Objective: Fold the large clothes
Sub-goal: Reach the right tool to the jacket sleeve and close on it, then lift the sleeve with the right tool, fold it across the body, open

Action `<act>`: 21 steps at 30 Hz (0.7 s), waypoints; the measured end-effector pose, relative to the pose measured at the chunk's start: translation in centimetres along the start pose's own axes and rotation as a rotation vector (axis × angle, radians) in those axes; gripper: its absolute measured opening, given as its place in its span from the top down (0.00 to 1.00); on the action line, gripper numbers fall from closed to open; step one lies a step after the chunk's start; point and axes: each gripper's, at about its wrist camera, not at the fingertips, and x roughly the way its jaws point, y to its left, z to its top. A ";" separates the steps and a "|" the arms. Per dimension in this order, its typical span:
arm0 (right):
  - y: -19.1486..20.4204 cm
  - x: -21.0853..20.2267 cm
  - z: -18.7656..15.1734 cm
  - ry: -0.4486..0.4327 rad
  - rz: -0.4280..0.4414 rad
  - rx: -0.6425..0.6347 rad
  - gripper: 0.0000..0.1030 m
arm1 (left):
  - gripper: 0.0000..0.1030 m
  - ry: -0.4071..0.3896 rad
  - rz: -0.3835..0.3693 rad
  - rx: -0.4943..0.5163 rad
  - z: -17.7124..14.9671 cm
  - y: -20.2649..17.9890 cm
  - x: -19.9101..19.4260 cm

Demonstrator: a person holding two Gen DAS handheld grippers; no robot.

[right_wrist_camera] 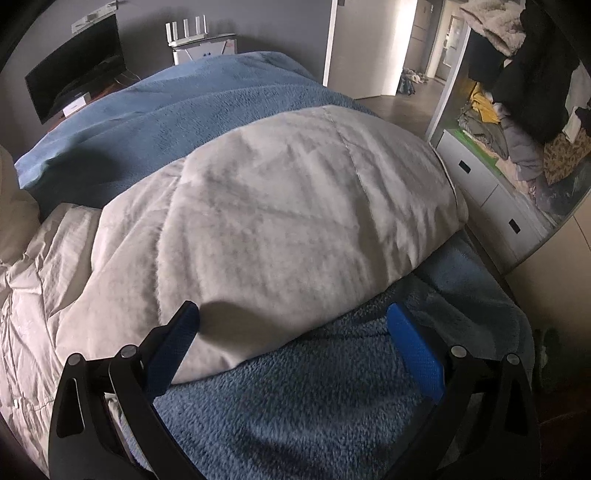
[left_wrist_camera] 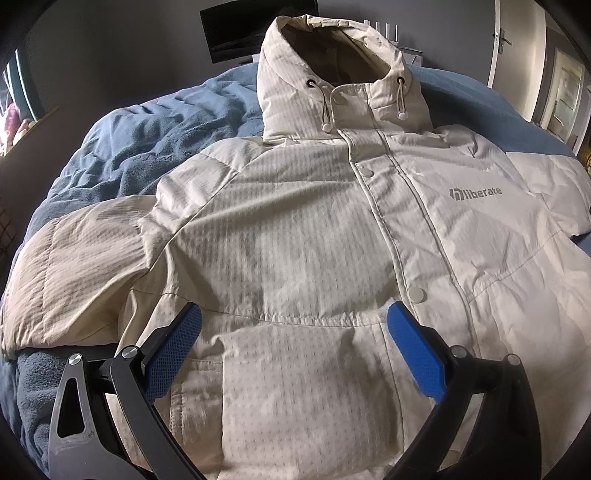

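A cream hooded puffer jacket [left_wrist_camera: 295, 229] lies face up, snapped shut, on a blue blanket [left_wrist_camera: 155, 136]. Its hood [left_wrist_camera: 332, 62] points away from me and a grey "liberate" logo [left_wrist_camera: 476, 192] is on the chest. My left gripper [left_wrist_camera: 293, 317] is open and empty, hovering over the jacket's lower front. In the right wrist view, the jacket's right sleeve [right_wrist_camera: 280, 214] lies spread out to the bed's edge. My right gripper [right_wrist_camera: 293, 317] is open and empty, just above the sleeve's near edge and the blue blanket [right_wrist_camera: 295, 398].
A dark monitor [right_wrist_camera: 77, 77] and a white router [right_wrist_camera: 188, 33] stand beyond the bed's far end. An open wardrobe [right_wrist_camera: 517, 155] with white drawers and piled clothes stands to the right of the bed. A doorway [right_wrist_camera: 406, 44] is at the back right.
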 end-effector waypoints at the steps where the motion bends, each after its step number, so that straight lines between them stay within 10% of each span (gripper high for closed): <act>1: -0.1 0.3 0.1 0.008 0.006 0.007 0.06 | 0.06 0.003 0.000 0.000 0.0 0.0 0.1; 7: -3.4 2.6 1.8 0.021 0.086 0.184 0.12 | 0.06 0.010 -0.001 -0.004 0.0 0.1 0.3; 14: -5.0 2.1 2.9 -0.068 0.143 0.269 0.75 | 0.06 0.010 -0.012 -0.004 -0.1 -0.1 0.5; 21: -3.3 -3.6 3.1 -0.246 0.187 0.186 0.88 | 0.06 -0.002 -0.025 -0.008 -0.2 -0.1 0.3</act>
